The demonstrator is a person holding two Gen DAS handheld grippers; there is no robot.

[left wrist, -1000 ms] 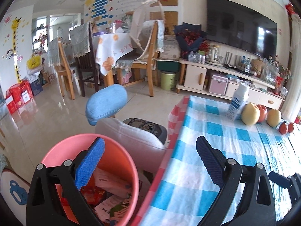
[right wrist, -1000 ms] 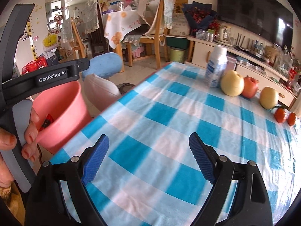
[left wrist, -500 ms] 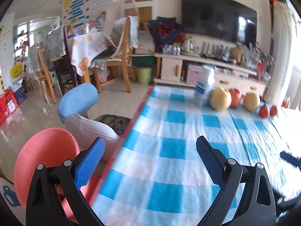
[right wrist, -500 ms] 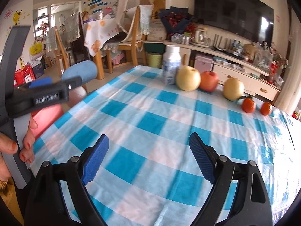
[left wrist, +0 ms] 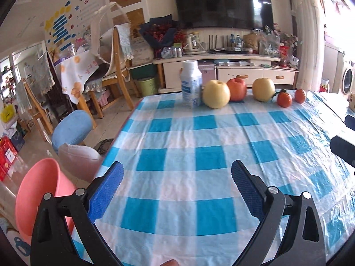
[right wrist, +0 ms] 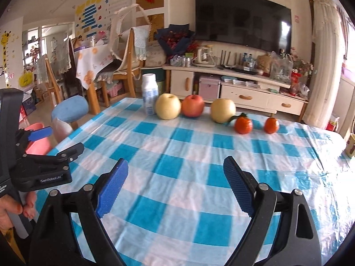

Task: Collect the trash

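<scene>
One bottle (left wrist: 191, 83) far beyond left claw (left wrist: 177, 189).

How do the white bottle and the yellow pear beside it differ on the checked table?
The white bottle stands upright, tall and narrow, with blue print on it; the yellow pear next to it is round, squat and plain. The bottle is packaging, so likelier trash; the pear is whole fruit. Both sit at the far edge of the checked table, untouched.

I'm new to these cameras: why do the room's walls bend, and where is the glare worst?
Both wrist views are fisheye, so straight edges bow toward the dark round border. In the left view, window light washes out the upper right and shines off the tablecloth. In the right view, the TV carries a small bright reflection.
</scene>
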